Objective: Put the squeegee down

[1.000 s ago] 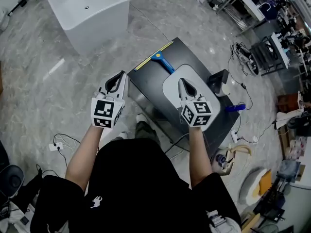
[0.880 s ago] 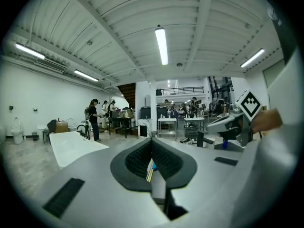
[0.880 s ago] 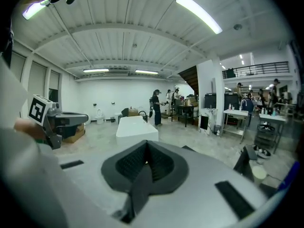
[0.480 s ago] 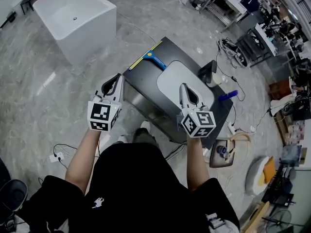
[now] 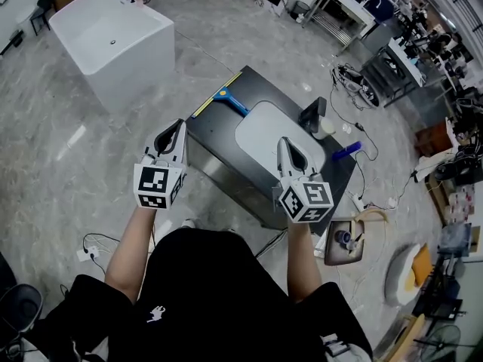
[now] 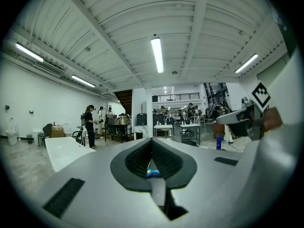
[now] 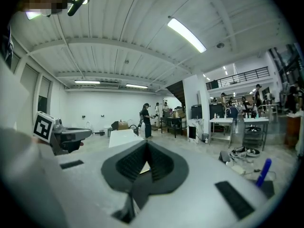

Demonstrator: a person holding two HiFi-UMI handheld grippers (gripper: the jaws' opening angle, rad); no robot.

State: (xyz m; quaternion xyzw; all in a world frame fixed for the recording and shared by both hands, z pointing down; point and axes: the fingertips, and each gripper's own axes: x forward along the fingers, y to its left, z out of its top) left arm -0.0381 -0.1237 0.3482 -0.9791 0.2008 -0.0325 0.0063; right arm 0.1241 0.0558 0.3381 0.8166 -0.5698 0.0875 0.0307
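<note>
The squeegee [image 5: 224,96], with a blue handle and a yellow blade, lies on the far left corner of the black table [image 5: 219,138]. A sliver of its blue handle [image 6: 152,173] shows through the gap behind the left jaws. My left gripper [image 5: 179,124] hangs shut and empty in the air, off the table's left edge. My right gripper [image 5: 281,141] is also shut and empty, raised over the near part of the white oval mat [image 5: 256,130]. In the gripper views both jaw pairs meet at their tips, left gripper [image 6: 152,140] and right gripper [image 7: 146,142].
A white bathtub [image 5: 113,40] stands on the marble floor at far left. On the table's right end are a black device [image 5: 312,115], a cup [image 5: 325,127] and a blue bottle [image 5: 348,150]. Cables, benches and clutter fill the floor at right. People stand far off [image 6: 90,125].
Both grippers have risen and drawn back toward the person, the right one more. The table and squeegee now look smaller and farther. The jaws stayed shut.
</note>
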